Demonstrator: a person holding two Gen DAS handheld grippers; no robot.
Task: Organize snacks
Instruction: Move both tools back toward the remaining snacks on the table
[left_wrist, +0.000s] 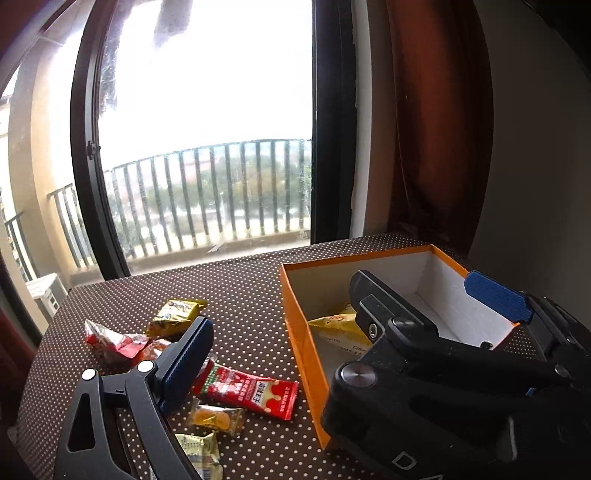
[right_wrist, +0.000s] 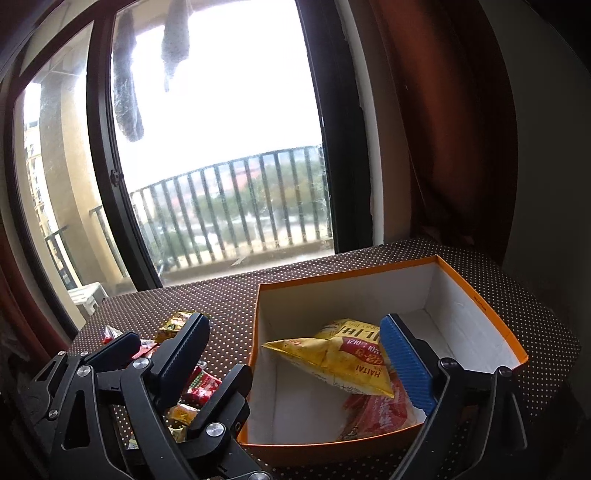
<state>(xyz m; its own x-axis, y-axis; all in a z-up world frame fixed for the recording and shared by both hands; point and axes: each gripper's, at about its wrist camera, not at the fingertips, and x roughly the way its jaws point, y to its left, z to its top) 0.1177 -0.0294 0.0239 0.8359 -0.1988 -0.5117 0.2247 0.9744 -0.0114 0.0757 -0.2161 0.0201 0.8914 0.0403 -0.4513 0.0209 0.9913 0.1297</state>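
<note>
Blue-padded fingers (right_wrist: 406, 365) of the right gripper (right_wrist: 295, 354) stand spread wide and hold nothing, straddling the near left wall of the orange box (right_wrist: 480, 306). Inside that box, just beside the blue pad, lie a yellow chip bag (right_wrist: 332, 354) and a red packet (right_wrist: 380, 413). The left gripper (left_wrist: 354, 325) is likewise spread, empty. Left of the box, loose snacks (left_wrist: 251, 391) lie on the dotted worktop (left_wrist: 240, 288).

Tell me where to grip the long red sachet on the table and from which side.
Take the long red sachet across its narrow width near the middle, coming from above with the left gripper, whose jaws are open. It lies flat on the dotted tablecloth, its long axis toward the orange box, so both long edges are exposed.
</note>
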